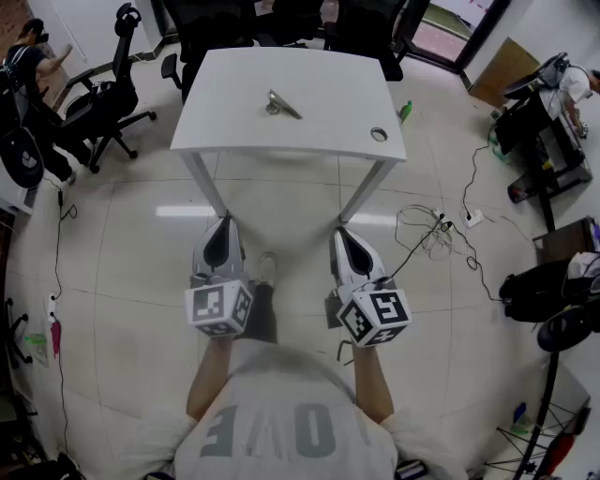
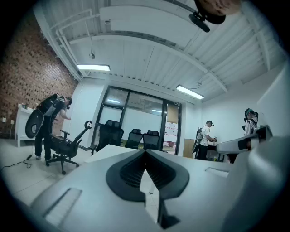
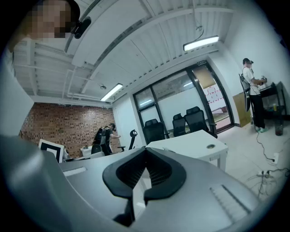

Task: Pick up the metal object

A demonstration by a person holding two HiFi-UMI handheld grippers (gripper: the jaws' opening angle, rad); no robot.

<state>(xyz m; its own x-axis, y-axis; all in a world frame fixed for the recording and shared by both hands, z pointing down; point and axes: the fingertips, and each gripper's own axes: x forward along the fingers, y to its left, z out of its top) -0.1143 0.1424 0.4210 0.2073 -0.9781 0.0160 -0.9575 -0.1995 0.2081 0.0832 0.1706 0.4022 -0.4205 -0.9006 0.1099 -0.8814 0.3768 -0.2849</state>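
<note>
The left gripper [image 1: 224, 225] has its two black-lined fingers [image 2: 122, 174] closed, tips meeting, with nothing between them. The right gripper [image 1: 340, 233] is the same: its fingers [image 3: 165, 174] are pressed together and empty. Both are held low over the tiled floor, side by side and apart from each other, tips pointing forward.

The silvery, flat-angled metal object [image 1: 280, 103] lies well ahead of both sets of fingertips, on top of the white rectangular table [image 1: 309, 70]. It sits nearer the table's middle than its edges, ahead of the gap between the two grippers, and neither gripper touches it. The table's near edge and two slanted legs stand just beyond the fingertips.

A round cable hole [image 1: 379, 134] is in the table's near corner ahead of the right fingers. A tangle of thin cables [image 1: 433, 234] lies on the floor out to the right of those fingers. Black office chairs [image 1: 217, 23] stand past the table's far side.
</note>
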